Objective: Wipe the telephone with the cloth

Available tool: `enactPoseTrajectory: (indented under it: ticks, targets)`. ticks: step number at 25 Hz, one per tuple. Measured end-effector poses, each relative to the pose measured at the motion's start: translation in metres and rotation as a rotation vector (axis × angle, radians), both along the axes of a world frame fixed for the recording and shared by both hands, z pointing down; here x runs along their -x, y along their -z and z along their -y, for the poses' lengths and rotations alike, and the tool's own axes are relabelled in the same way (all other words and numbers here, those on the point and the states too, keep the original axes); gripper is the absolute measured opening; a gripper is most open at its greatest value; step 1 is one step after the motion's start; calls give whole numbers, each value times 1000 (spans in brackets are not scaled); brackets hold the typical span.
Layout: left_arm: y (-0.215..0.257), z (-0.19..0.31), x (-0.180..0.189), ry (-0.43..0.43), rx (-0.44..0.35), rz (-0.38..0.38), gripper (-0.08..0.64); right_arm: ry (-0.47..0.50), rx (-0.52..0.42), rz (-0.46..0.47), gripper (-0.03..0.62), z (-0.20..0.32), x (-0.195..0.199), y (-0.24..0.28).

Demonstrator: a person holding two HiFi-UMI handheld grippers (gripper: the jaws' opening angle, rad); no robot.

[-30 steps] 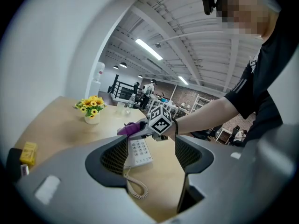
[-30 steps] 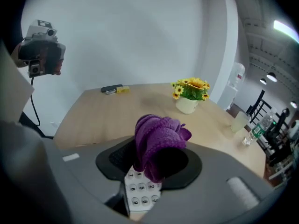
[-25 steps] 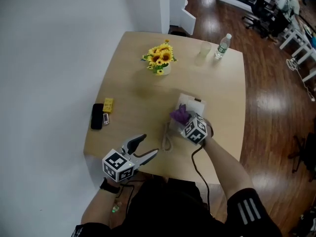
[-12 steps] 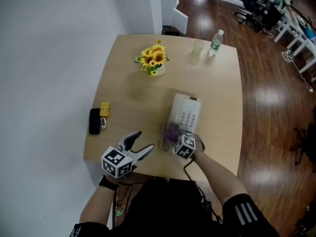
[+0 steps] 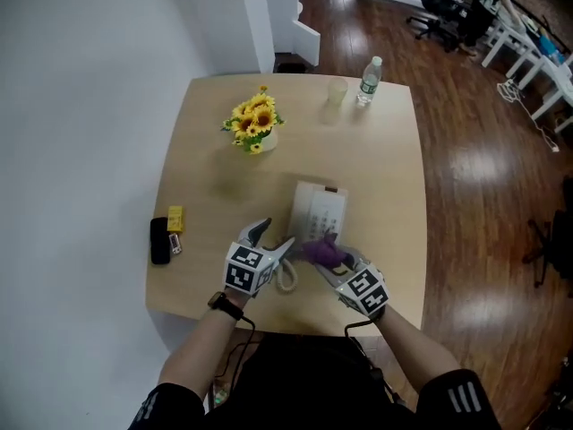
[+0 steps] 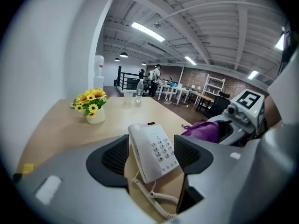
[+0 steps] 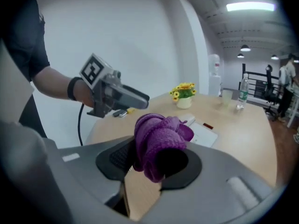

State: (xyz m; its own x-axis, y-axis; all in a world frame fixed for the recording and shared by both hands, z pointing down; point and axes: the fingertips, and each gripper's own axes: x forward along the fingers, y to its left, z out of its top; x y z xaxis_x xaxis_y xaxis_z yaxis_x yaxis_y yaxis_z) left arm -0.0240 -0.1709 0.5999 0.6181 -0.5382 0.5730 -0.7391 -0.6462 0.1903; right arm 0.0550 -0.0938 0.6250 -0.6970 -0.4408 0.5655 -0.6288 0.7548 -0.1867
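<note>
A white desk telephone (image 5: 319, 211) lies mid-table, its coiled cord (image 5: 286, 279) trailing toward me. My left gripper (image 5: 273, 237) is open at the phone's near left corner. In the left gripper view, the telephone (image 6: 154, 148) sits beyond the spread jaws of that gripper (image 6: 150, 157). My right gripper (image 5: 324, 256) is shut on a purple cloth (image 5: 320, 250) at the phone's near end. The right gripper view shows the bunched cloth (image 7: 159, 141) pinched in the right gripper (image 7: 150, 160), with the telephone (image 7: 202, 132) just behind it.
A sunflower pot (image 5: 252, 125) stands at the back left. A water bottle (image 5: 367, 79) and a clear cup (image 5: 337, 90) stand at the far edge. A black device (image 5: 160, 240) and a yellow item (image 5: 175, 219) lie at the left edge. The table's near edge (image 5: 269, 316) is under my hands.
My left gripper has moved right from the table's front left corner to the phone. My right gripper has drawn the cloth from the phone's top toward its near end.
</note>
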Motion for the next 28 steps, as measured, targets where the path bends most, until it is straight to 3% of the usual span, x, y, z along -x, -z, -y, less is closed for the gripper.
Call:
enactPoseTrajectory:
  ticks: [3,6,11,15,23,26,28]
  targets:
    - [-31,21,-23,45,90,13,293,-81,-4,41,158,3,-34,16]
    - [-63,41,-34,95,155,78,293,-174,46,116,158,5,-58,18]
    - [-102,62,-46,147,222,159,287,-236,93,154,158,-1,-80,12]
    - [-118,78,-50,204,222,208,235,-220,115,166,158,-5,-84,5]
    - [-125,89,-52,235,160,298,244,-209,105,180,160,7,-93,6]
    - [-126,91,-53,233,129,277,242,-206,108,187,160,9,-93,5]
    - [-126,90,-53,244,154,235,230,-206,111,191,160,9,-94,5]
